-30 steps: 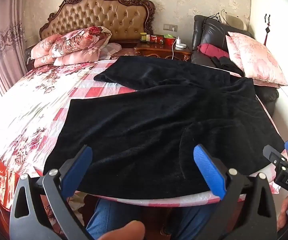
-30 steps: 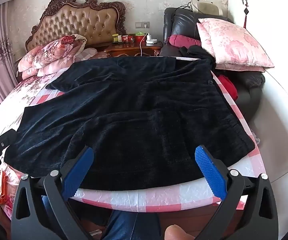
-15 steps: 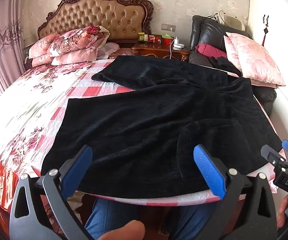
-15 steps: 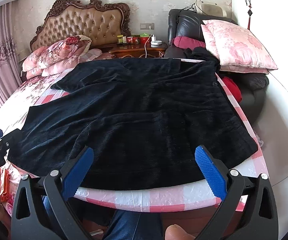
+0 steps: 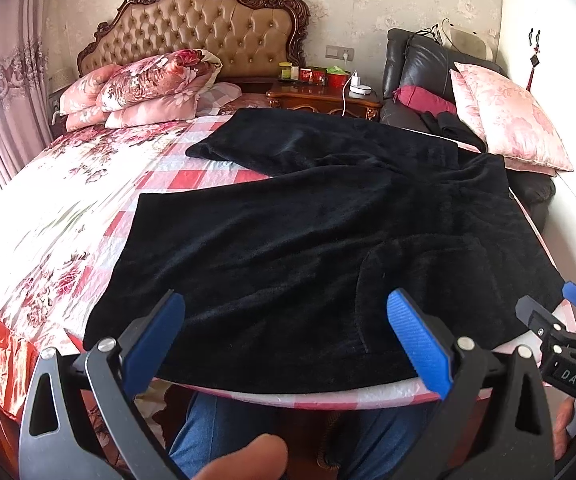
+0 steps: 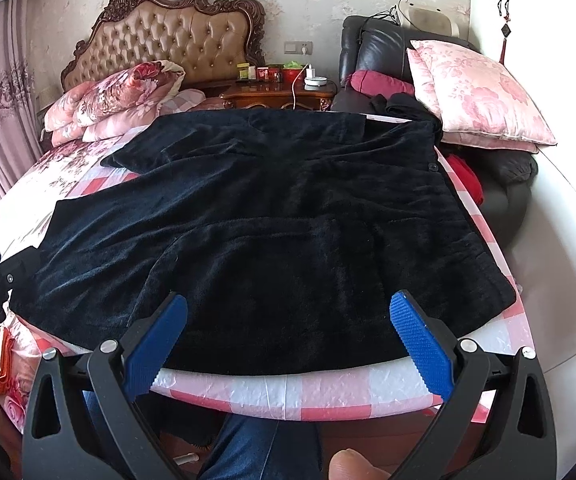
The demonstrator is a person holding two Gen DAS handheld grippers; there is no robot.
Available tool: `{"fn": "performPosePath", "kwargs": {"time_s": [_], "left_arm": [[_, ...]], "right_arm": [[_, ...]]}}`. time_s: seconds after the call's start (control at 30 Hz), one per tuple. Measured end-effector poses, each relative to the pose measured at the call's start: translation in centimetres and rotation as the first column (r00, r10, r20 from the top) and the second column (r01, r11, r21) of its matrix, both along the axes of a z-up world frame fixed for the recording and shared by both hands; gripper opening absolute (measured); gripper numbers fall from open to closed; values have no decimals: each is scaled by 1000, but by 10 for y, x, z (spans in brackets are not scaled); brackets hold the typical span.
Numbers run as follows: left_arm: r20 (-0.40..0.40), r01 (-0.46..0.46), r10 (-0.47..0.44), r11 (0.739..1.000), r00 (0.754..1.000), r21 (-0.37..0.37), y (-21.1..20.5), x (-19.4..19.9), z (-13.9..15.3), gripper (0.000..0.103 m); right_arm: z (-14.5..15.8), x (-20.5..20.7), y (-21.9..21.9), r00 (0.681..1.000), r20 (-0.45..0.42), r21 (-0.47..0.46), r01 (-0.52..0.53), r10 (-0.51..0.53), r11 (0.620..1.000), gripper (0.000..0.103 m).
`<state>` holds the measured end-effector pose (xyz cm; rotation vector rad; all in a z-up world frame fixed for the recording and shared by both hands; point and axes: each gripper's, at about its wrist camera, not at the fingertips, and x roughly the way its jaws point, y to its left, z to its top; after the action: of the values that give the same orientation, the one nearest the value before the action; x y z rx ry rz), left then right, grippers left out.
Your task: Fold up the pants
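Black velvety pants (image 5: 319, 236) lay spread flat across the centre of both frames, on a red-and-pink checked cover (image 5: 192, 180) over the bed (image 5: 48, 216). In the left wrist view the two legs ran toward the left of the frame, the far leg ending near the upper middle and the near leg ending at centre left, while the waist end sat at the right edge of the bed. A small button (image 6: 431, 167) showed on the waist edge at the right of the right wrist view.

The left gripper (image 5: 286, 338) sat at the bottom centre of its frame, its blue-padded jaws spread wide and holding nothing, hovering just off the near edge of the pants. The right gripper (image 6: 289, 338) did the same at the bottom centre of its own frame, jaws spread and empty, near the hem of the fabric above the edge of the bed; it also appeared at the lower right of the left wrist view.

Floral quilts (image 5: 140, 88) were stacked at the upper left below a tufted headboard (image 5: 204, 28). A wooden nightstand (image 5: 323, 98) stood at upper centre, and a pink pillow (image 5: 507, 120) rested on a black leather armchair (image 5: 419, 60) at the upper right
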<state>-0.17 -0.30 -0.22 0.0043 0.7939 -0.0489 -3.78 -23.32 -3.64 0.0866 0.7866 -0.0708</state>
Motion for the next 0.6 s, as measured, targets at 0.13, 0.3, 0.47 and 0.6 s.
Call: {"fn": "performPosePath", "kwargs": {"time_s": [0.13,0.3,0.47,0.6], "left_arm": [[-13,2,-2,1000,1000,-6,2,1,-3,102],[-20,7,-7,1000,1000,-10,2,3,-5,102],[-21,12,-13,1000,1000,-14,2,3,-5,102],[-21,19,-19,1000,1000,-16,2,2,-4,102]], "right_arm": [[-1,0,-1,1000,-3,3,0,0,1000,99],[-2,0,-1,1000,-3,10,0,0,1000,99],[-4,0,-1,1000,-3,11,-1,1,1000,99],[-4,0,-1,1000,-3,12,-1,1,1000,99]]}}
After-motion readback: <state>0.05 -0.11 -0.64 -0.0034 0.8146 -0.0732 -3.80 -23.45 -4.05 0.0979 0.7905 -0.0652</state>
